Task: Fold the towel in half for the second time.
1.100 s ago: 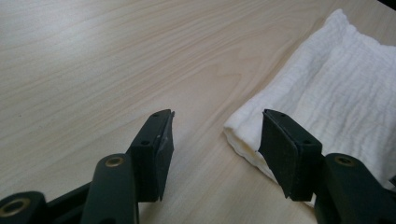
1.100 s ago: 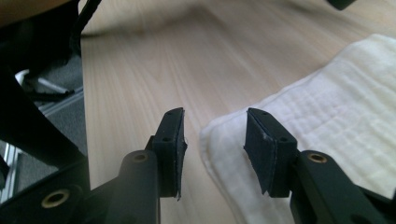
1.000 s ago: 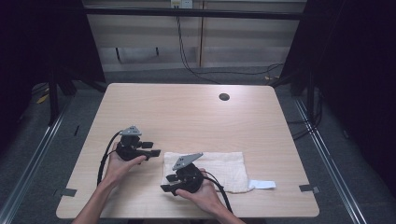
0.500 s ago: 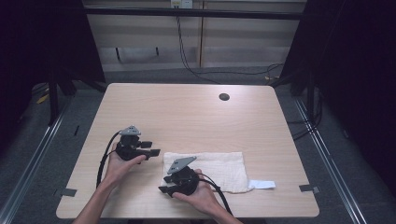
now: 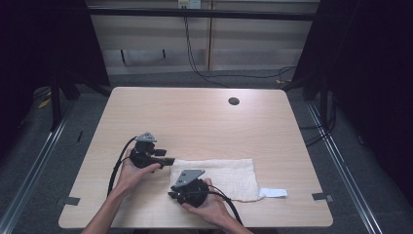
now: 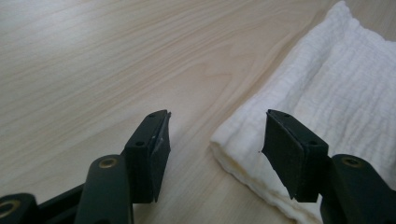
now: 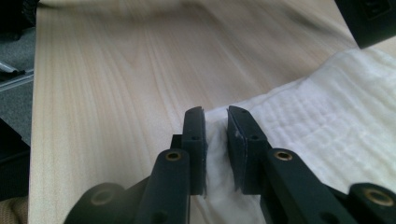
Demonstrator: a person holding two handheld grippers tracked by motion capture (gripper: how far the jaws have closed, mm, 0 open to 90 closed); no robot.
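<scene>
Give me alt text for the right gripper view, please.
The right gripper has its black jaws closing on the corner of a folded white towel, cloth bunched between them. The towel lies on a light wooden table.

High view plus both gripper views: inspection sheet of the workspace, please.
Surface: light wooden table, round dark grommet hole near the far edge.
Job's things: white folded cloth lying flat at the near side, white tag at its right end.
Clutter: nothing seen.
Grippers: left gripper open, jaws straddling the cloth's corner without pressing; right gripper has just been closing, its jaws pinching the cloth's edge between them.
Cables: one black cable trails from each gripper; more cables on the floor behind.
Surroundings: dark curtains, metal frame, grey floor with tape marks.
</scene>
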